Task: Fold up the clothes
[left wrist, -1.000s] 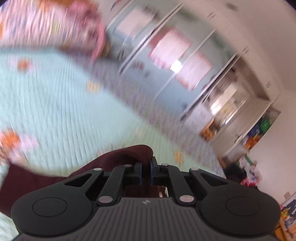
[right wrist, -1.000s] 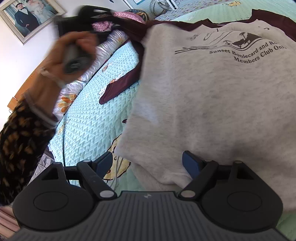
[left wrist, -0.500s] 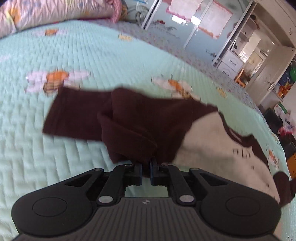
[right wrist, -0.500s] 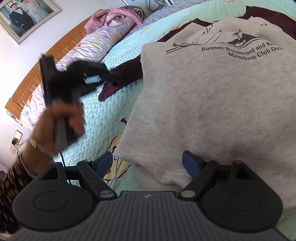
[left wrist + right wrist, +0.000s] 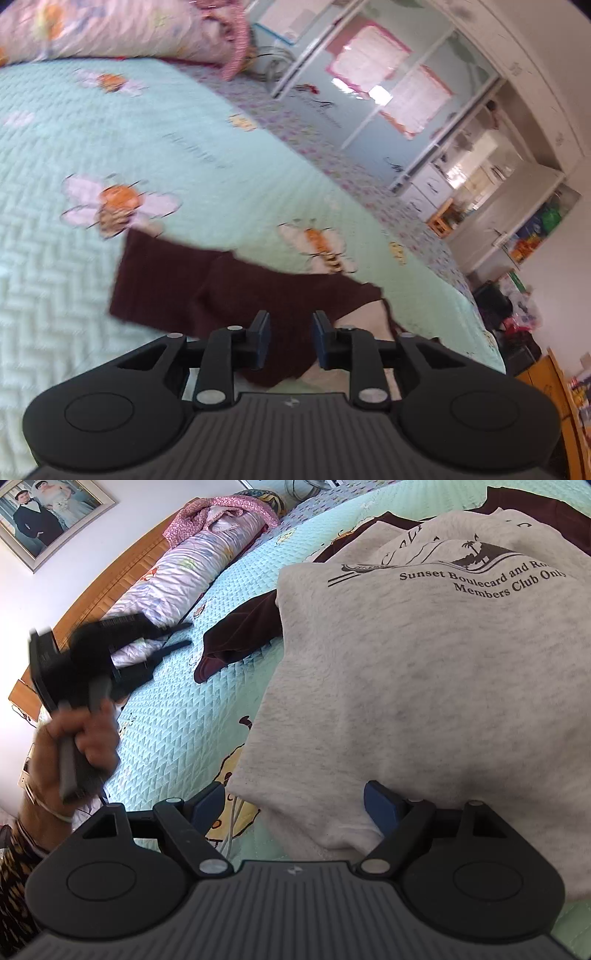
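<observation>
Left hand-held gripper (image 5: 289, 341) jaws just opened, releasing maroon sleeve (image 5: 207, 280) onto bed (image 5: 92, 314). Right hand-held gripper (image 5: 297, 805) open over sweatshirt (image 5: 424, 686) hem. Sleeve fold pending.

mint bee-print quilt (image 5: 229, 155) lay under both grippers; rolled floral bedding (image 5: 177, 572) far ahead-left by wooden headboard (image 5: 110, 587); framed photo (image 5: 44, 513) above.

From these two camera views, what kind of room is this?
Most likely a home bedroom: a bed with a quilted bee-print bedspread, a wooden headboard with a rolled quilt beside it, and a framed portrait on the wall.
</observation>
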`<state>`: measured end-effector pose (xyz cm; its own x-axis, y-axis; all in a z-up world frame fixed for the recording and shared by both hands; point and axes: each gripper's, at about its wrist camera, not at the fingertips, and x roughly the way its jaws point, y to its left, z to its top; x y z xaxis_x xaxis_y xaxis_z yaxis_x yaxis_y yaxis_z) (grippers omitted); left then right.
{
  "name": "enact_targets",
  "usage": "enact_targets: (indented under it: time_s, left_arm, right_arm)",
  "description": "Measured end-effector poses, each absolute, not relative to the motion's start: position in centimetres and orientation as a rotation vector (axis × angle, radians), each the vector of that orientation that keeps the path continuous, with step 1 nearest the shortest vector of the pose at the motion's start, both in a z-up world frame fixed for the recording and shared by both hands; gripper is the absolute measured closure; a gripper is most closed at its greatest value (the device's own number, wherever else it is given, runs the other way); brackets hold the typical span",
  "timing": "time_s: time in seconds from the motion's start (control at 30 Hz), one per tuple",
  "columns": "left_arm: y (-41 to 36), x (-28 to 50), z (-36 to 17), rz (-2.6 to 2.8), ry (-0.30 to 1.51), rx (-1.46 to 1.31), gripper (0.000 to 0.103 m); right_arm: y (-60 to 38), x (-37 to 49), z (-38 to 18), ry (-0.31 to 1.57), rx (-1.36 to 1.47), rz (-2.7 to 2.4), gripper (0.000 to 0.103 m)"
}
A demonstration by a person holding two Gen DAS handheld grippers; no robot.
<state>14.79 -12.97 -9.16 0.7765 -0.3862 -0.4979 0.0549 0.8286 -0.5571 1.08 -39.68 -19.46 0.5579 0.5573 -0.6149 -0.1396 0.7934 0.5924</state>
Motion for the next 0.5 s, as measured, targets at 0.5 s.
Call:
enact_targets:
  time_s: [0.5]
  left_arm:
    - [-13.8,20.0,-13.5,-0.147,0.898,-0.491,0.091]
  right_arm:
    - [-51.8,-0.9,-15.3,0.658,0.823,0.348,0.020]
